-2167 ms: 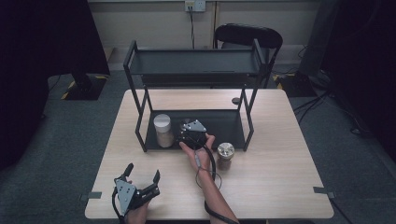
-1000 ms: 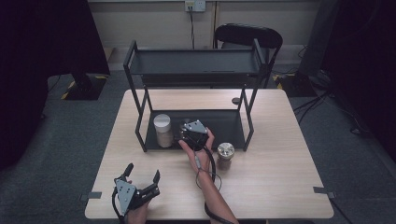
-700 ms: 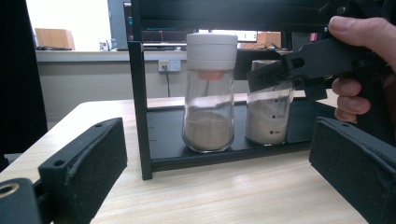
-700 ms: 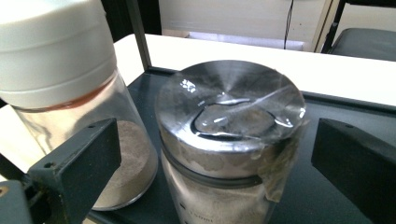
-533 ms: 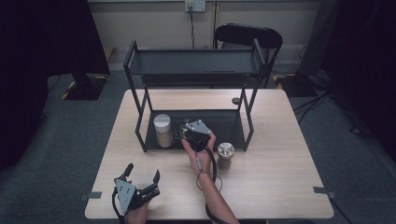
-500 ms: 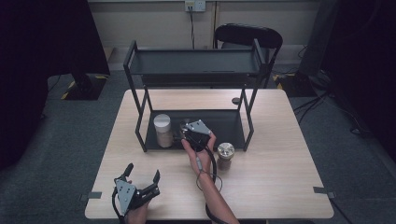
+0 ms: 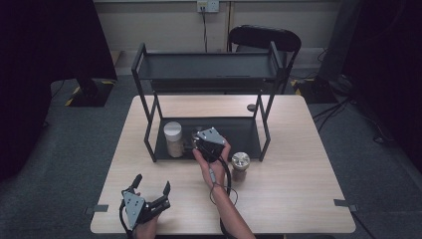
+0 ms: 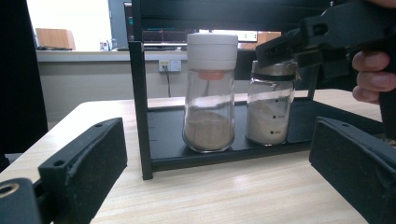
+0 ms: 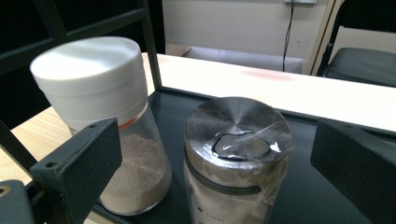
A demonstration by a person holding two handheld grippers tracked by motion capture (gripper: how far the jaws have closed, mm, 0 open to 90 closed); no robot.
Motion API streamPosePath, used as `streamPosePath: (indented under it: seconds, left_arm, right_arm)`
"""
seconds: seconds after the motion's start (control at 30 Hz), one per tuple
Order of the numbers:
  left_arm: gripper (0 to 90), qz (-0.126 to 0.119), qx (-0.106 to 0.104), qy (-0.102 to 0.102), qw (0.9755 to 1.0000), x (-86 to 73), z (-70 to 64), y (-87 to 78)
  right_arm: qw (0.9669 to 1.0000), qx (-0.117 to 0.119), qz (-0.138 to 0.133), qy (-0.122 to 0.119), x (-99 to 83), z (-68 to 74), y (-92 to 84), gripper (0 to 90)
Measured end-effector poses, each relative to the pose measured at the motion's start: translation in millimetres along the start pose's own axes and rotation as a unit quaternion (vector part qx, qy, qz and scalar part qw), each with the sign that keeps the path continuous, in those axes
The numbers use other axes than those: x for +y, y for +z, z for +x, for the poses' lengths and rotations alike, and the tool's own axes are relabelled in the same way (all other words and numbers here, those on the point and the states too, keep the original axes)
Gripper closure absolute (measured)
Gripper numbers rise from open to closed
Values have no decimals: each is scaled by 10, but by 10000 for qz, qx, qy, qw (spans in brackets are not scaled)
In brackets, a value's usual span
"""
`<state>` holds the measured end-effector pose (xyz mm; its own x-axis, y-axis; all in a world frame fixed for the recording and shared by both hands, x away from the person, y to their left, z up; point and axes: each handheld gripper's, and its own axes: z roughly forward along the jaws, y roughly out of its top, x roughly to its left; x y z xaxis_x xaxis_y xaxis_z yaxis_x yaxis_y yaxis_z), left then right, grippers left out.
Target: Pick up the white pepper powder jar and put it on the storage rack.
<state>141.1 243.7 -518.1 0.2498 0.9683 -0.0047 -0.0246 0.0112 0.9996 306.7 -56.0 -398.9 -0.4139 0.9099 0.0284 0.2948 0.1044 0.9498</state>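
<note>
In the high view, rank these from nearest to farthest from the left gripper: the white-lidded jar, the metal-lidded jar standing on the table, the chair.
1. White-lidded jar, on the rack's lower shelf, left end.
2. Metal-lidded jar, on the table, right of the hand.
3. Chair, behind the table.

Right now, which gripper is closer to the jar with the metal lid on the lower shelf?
Right. The right gripper hangs just above the metal-lid jar, jaws open on either side. The left gripper rests near the table's front edge, well away.
</note>
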Motion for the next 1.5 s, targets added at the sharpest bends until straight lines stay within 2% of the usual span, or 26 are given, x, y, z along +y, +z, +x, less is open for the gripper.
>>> streamPosePath:
  seconds: [0.33, 0.4, 0.5, 1.07, 1.3, 1.37, 1.5]
  left_arm:
    - [34, 0, -1, 3, 10000, 0, 0, 0]
    - [34, 2, -2, 3, 10000, 1, 1, 0]
    - [34, 1, -1, 3, 10000, 0, 0, 0]
    - [33, 2, -1, 3, 10000, 1, 0, 0]
    - [34, 2, 0, 5, 10000, 1, 0, 0]
    - [34, 2, 6, 5, 10000, 1, -2, 0]
    - [34, 3, 12, 7, 10000, 1, -4, 0]
  right_arm:
    - [9995, 86, -298, 11, 45, 27, -155, 7]
    - [9995, 95, -312, 0, 62, 27, -178, 7]
    - [9992, 159, -349, 137, 83, -1, -216, 8]
    - [9979, 213, -605, 85, 167, -51, -438, 7]
    - [9967, 307, -737, 115, 195, -93, -569, 5]
    - [9963, 433, -708, 205, 225, -136, -614, 5]
    - [9962, 414, -742, 197, 254, -141, -695, 6]
